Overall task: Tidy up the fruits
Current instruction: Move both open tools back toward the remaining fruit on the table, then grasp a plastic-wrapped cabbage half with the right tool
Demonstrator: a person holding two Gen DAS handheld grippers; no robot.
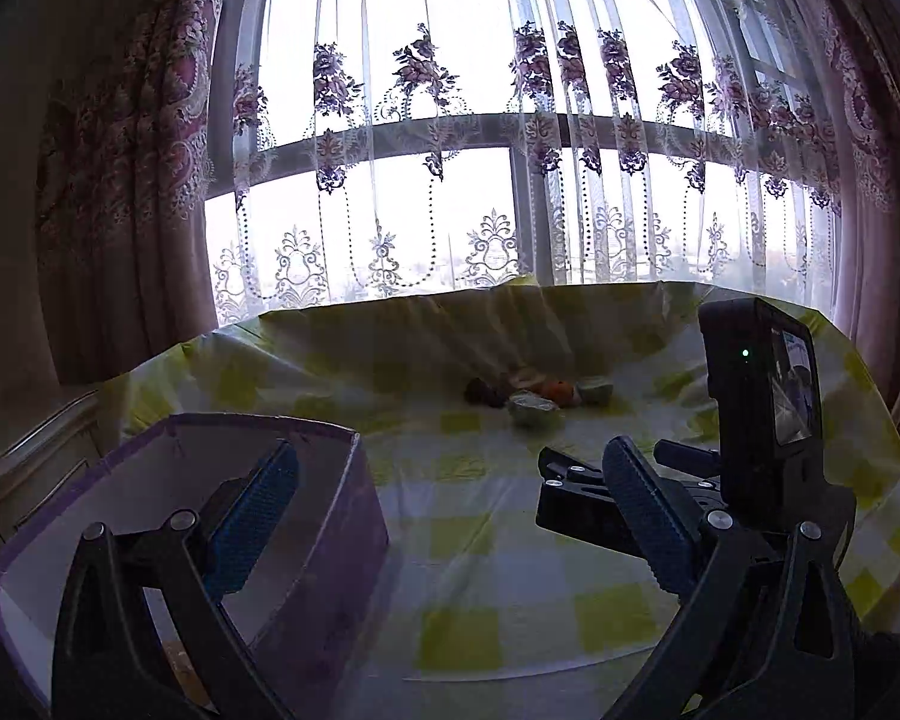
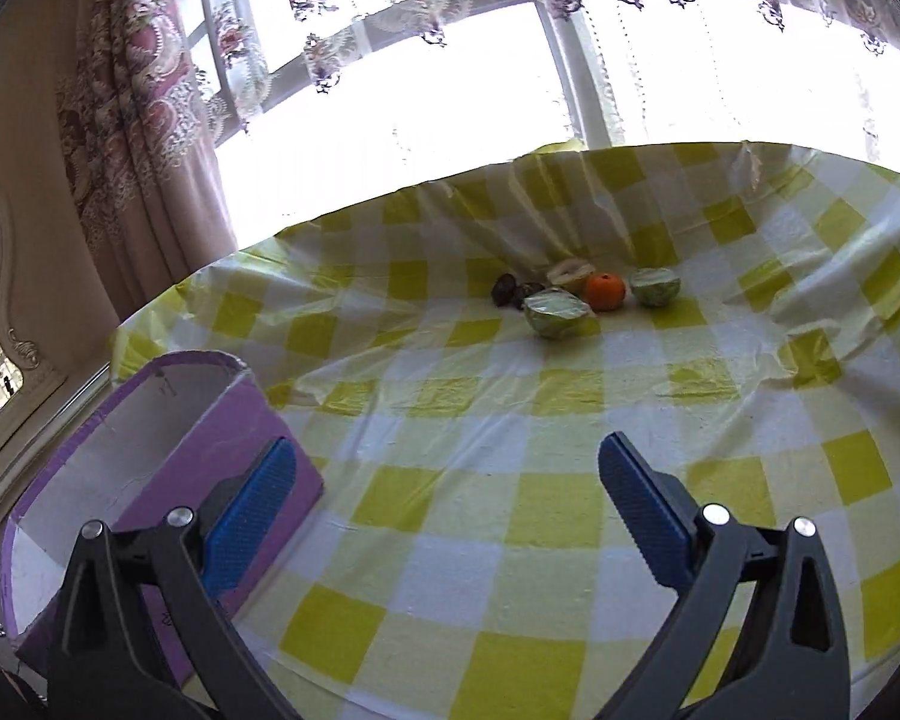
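A small pile of fruit lies far across the table: an orange (image 2: 605,290), two green halves (image 2: 555,313) (image 2: 654,285), a pale cut piece (image 2: 567,273) and dark fruits (image 2: 504,290). The same pile shows dimly in the left wrist view (image 1: 534,399). A purple box (image 2: 150,462) with a white inside stands open at the near left; it also shows in the left wrist view (image 1: 222,516). My left gripper (image 1: 450,498) is open and empty, its left finger over the box. My right gripper (image 2: 447,492) is open and empty above the cloth.
The table wears a yellow-and-white checked cloth (image 2: 510,510), wrinkled at the far side. The right gripper's body and camera (image 1: 756,396) stand close at the right in the left wrist view. Lace curtains (image 1: 510,120) and a window lie behind the table.
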